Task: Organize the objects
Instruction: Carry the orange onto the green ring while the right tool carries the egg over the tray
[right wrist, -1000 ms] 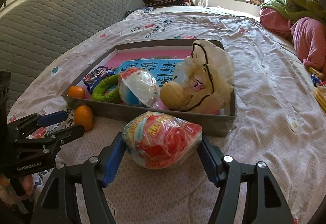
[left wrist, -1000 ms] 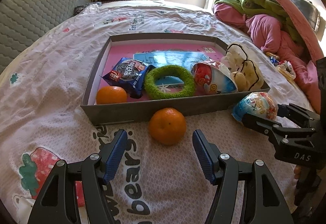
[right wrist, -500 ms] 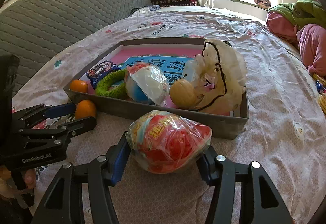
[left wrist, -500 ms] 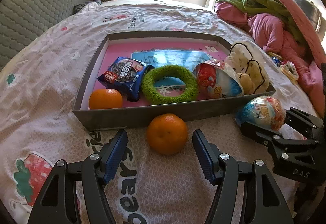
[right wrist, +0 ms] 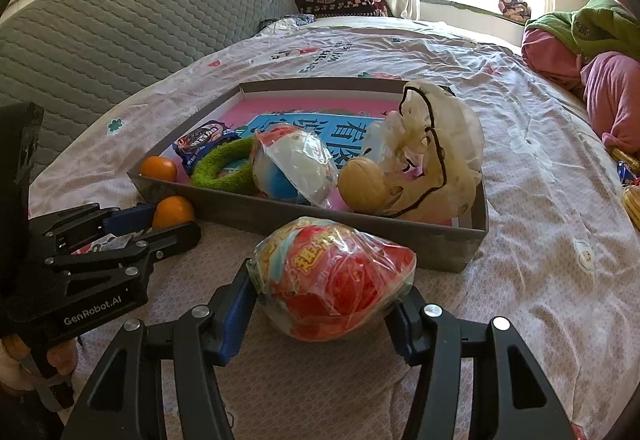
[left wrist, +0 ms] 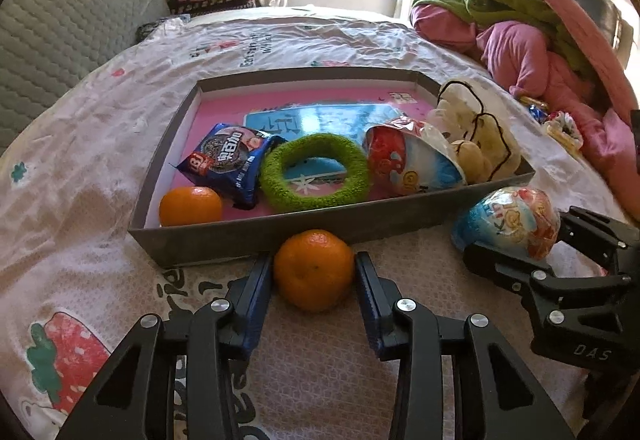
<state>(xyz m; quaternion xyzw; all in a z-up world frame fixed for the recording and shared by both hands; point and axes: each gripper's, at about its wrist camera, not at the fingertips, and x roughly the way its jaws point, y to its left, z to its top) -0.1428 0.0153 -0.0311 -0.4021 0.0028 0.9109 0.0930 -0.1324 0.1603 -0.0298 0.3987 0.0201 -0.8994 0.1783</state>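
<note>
Closing in on two things at once here: the left gripper (left wrist: 314,276) has just been squeezing its jaws in around the orange (left wrist: 314,270), and the blue pads now sit right against its sides, so I'd call that a grip, though not a hard one yet. That orange sits on the bedspread (left wrist: 80,175), touching the near wall of the grey tray (left wrist: 248,244), at about 6 o'clock from the green ring (left wrist: 314,171) inside. The right gripper (right wrist: 324,304) has a wrapped toy ball (right wrist: 334,276) pinched between fairly wide jaws, also just outside the tray at its 6 o'clock edge. To do this well, I reckon lift both straight up first to clear the wall, then drop the orange near the other orange (left wrist: 190,205), where there's bare floor. Go easy, crinkly wrap slips.
</note>
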